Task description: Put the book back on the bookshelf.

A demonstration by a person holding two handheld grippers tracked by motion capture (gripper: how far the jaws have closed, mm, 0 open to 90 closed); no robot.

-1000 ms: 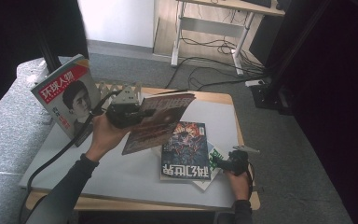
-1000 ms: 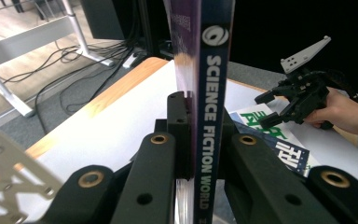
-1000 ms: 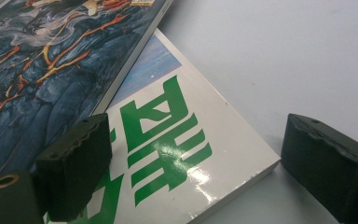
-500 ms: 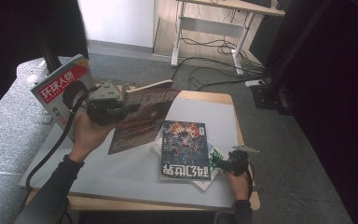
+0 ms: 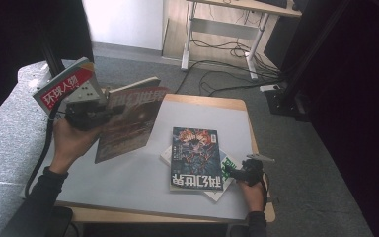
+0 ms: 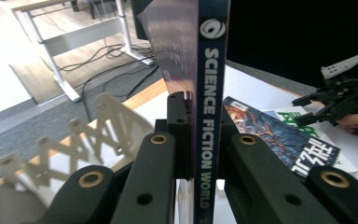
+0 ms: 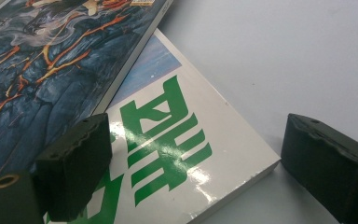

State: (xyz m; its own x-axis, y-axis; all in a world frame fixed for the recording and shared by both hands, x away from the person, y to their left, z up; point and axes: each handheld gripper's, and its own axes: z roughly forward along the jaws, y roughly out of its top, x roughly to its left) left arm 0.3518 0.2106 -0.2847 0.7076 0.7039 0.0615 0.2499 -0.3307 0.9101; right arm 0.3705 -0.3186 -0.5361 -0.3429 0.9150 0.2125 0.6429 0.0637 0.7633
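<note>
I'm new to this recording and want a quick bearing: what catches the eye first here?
The left gripper holds a magazine up off the table's left side, jaws clamped on its spine reading SCIENCE FICTION WORLD. On the table lies a dark-covered magazine atop a white one with green characters, whose corner sits between the open right gripper.

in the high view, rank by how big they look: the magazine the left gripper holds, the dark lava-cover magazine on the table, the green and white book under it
1. Held magazine and lava-cover magazine look about alike; the held one is lifted nearer the camera, so no ranking.
2. Green and white book: smallest as seen, though mostly covered.
</note>
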